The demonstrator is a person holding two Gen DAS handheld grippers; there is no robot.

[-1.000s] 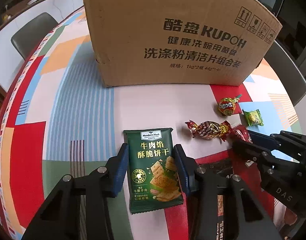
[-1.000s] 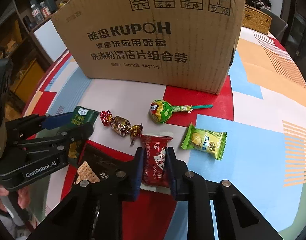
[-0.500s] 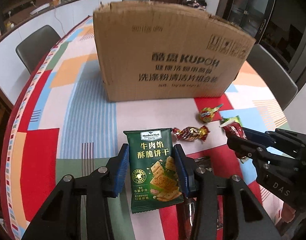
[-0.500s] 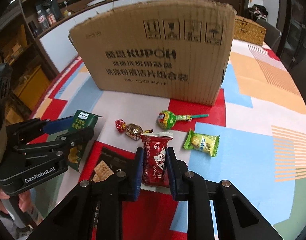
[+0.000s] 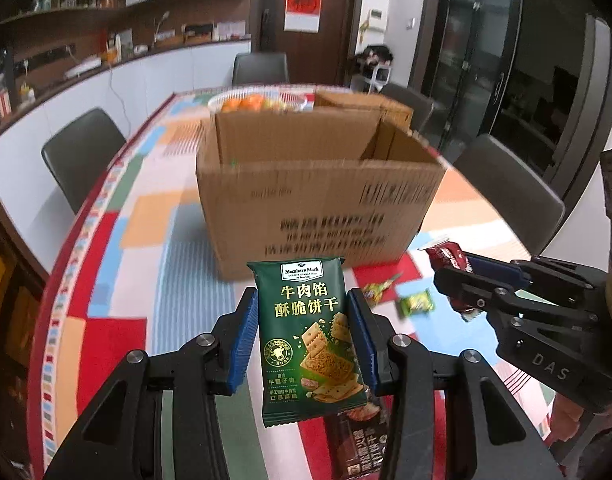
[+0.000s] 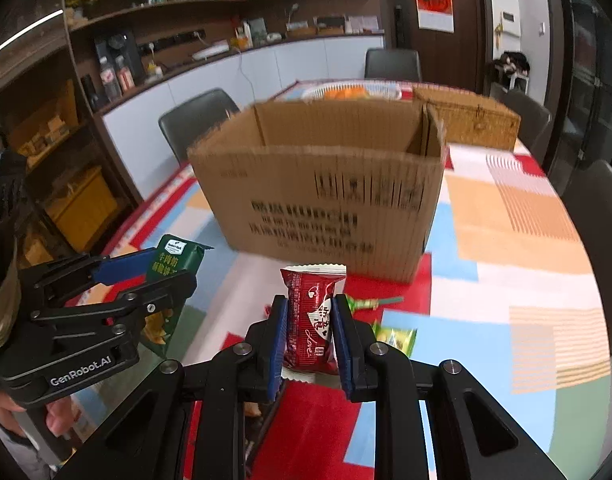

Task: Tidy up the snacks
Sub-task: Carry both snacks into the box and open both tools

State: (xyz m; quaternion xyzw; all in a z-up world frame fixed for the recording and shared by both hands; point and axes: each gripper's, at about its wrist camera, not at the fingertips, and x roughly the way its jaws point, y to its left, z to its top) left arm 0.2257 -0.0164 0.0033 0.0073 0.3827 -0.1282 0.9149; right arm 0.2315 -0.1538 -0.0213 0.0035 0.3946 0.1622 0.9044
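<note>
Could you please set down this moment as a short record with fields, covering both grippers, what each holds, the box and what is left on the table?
left gripper: shut on green cracker packet, lifted off the table
right gripper: shut on red snack packet, lifted
container: open brown cardboard box, beyond both grippers
left on patterned tablecloth: green lollipop, small yellow-green candy packet, dark cracker packet
box contents: not visible
</note>
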